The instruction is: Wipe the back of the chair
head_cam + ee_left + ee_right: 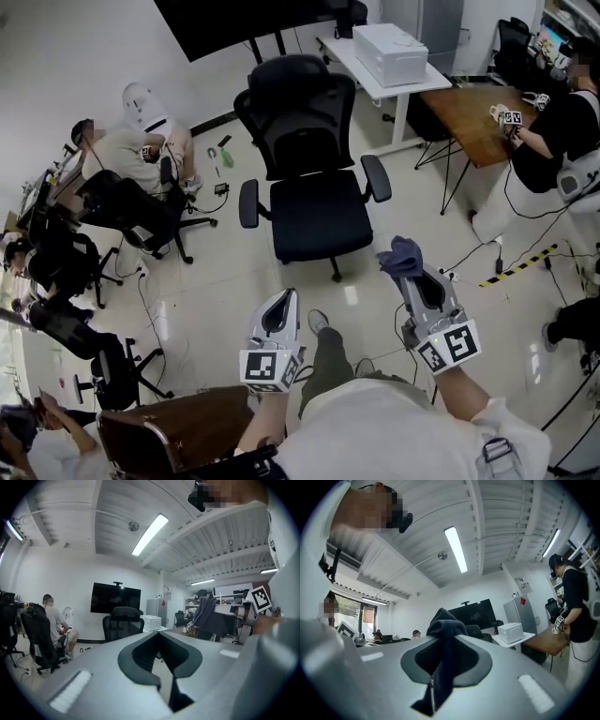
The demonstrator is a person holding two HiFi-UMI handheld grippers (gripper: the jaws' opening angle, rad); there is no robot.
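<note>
Approach step, I judged: the right hand-held gripper (419, 277) clenched a dark cloth (443, 637), and the left hand-held gripper (280, 313) was closed on nothing. The chair (309, 150) stood mid-floor, well apart. Its back needed reaching next.

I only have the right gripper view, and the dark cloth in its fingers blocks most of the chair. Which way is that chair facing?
Observer: The black office chair faces the head camera, seat nearest, so the rear of its backrest is turned away.
Operator: Does the left gripper carry anything like my dark cloth?
Observer: No, the left gripper's fingers are together with nothing between them.
Operator: Anything on the floor beside the chair?
Observer: Cables and a yellow-and-black strip lie on its right in the head view.
</note>
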